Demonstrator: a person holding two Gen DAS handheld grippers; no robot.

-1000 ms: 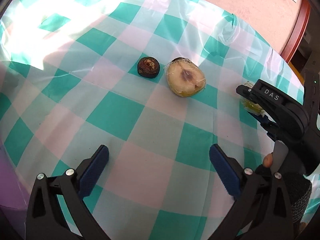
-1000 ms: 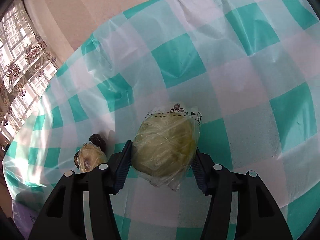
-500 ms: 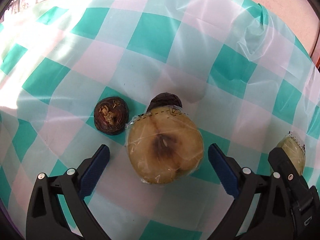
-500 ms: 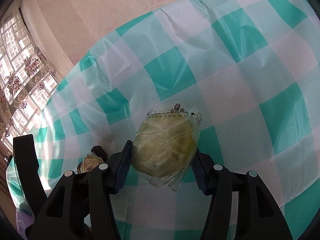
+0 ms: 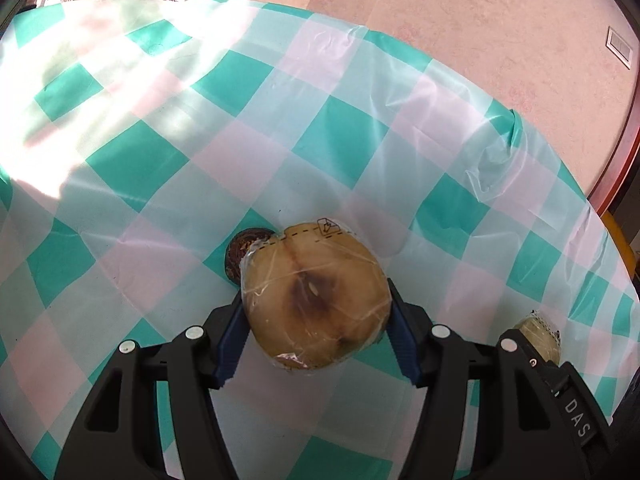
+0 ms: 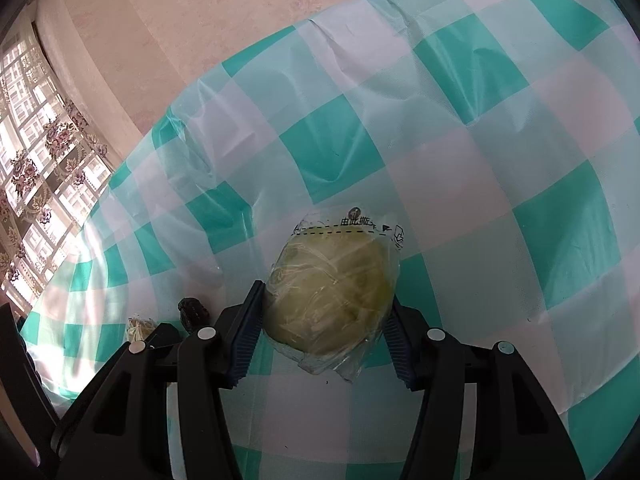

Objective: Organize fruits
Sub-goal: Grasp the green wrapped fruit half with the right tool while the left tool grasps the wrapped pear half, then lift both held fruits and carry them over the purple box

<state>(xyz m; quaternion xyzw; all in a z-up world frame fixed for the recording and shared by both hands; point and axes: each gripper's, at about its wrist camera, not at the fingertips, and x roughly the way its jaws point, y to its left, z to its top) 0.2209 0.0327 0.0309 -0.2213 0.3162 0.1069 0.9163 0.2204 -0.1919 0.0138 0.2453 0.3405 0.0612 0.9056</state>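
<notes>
Checked tablecloth (image 5: 344, 136) is the landmark; all fruit sits on it or over it, no tray or bowl in either view, so the sorting target can't be told. L gripper (image 5: 316, 322): jaws have just been closing, blue pads now against both sides of the wrapped brown half-fruit (image 5: 316, 300), cut face w/ dark core toward camera; looks gripped, near the cloth's mid area. R gripper (image 6: 326, 320): narrow, clamped on the wrapped green fruit (image 6: 332, 296), held over the cloth toward its near side. Small dark fruit (image 5: 240, 254) lies loose on the cloth, touching or just behind the brown half. Progress, as judged: two pieces picked up, none placed; dark one untouched; grouping step not yet done.
</notes>
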